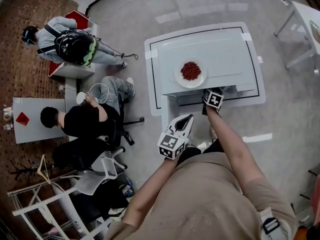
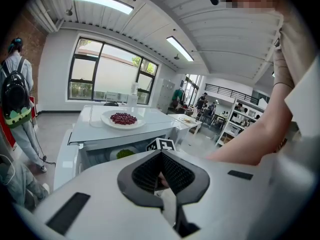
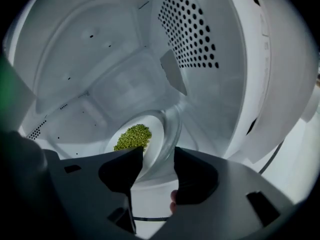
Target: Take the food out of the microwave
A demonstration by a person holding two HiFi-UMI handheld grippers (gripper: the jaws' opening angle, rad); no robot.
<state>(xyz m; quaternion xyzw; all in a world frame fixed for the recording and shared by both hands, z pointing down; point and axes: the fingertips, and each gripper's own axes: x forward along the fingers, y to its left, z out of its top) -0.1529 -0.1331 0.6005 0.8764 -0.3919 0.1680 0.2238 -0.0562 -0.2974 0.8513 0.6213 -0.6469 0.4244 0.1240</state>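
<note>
On a grey floor the white microwave [image 1: 220, 49] stands open, a plate of red beans [image 1: 190, 71] on its top. The plate of green food [image 3: 134, 136] lies inside, lower centre. The right gripper [image 3: 157, 154] holds its jaws wide apart at the near rim, ready to pinch it. The left gripper [image 2: 162, 164], clenched and empty, waits outside, leaving the opening free

Window [image 2: 107, 74] and ceiling strips [image 2: 100, 1] light evenly; fisheye edges bend, corners dark.
</note>
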